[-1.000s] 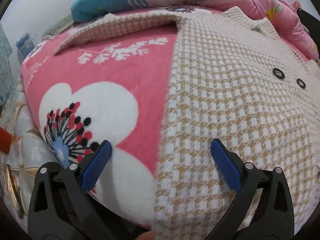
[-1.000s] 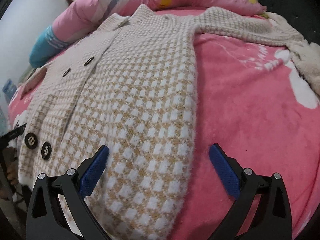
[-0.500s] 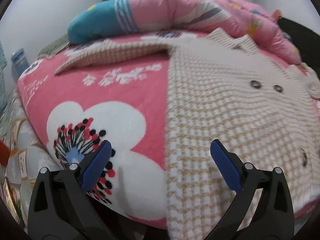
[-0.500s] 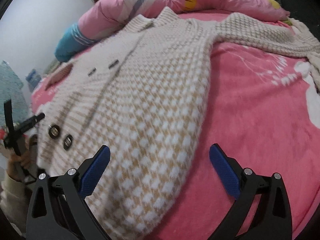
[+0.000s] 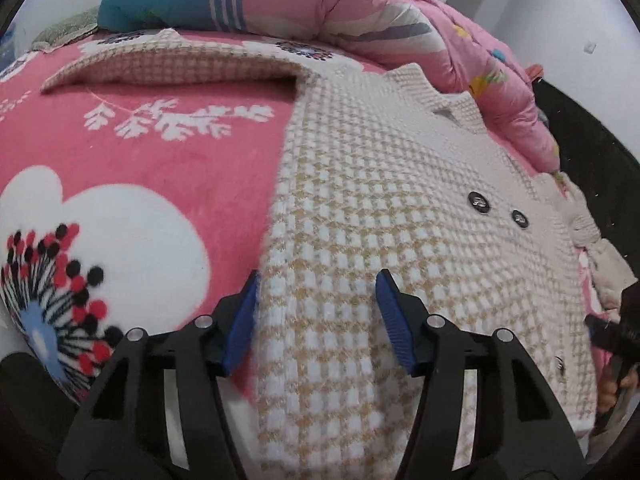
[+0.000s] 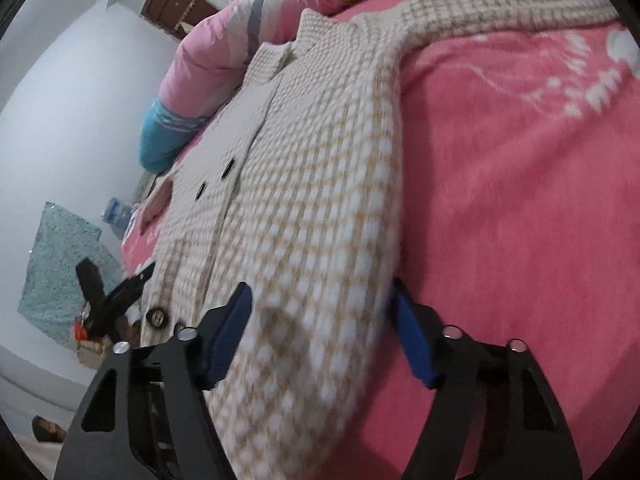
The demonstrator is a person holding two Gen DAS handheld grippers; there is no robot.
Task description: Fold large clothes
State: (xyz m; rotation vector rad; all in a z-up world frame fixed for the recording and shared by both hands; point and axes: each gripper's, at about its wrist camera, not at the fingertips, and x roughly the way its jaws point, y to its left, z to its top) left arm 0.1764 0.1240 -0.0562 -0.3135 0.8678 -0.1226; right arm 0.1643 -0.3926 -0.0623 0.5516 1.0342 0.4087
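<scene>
Left wrist cam: sits low at the bed's near edge, looks forward along the left claw [image 5: 316,316] across the cream-and-tan houndstooth knit coat [image 5: 400,208] toward the rumpled pink quilt [image 5: 360,12] at the far side. Very near; hem fills the bottom.

Right wrist cam: same low, close position at the coat's other hem corner [image 6: 312,240], looks along the right claw [image 6: 320,332], rolled so the bed tilts. White wall [image 6: 72,92] at left.

Shared: coat front, dark buttons [image 5: 479,201] [image 6: 156,317], pink floral fleece blanket [image 5: 160,168] [image 6: 520,200], quilt [image 6: 212,64]. Each view catches the other claw at its edge.
</scene>
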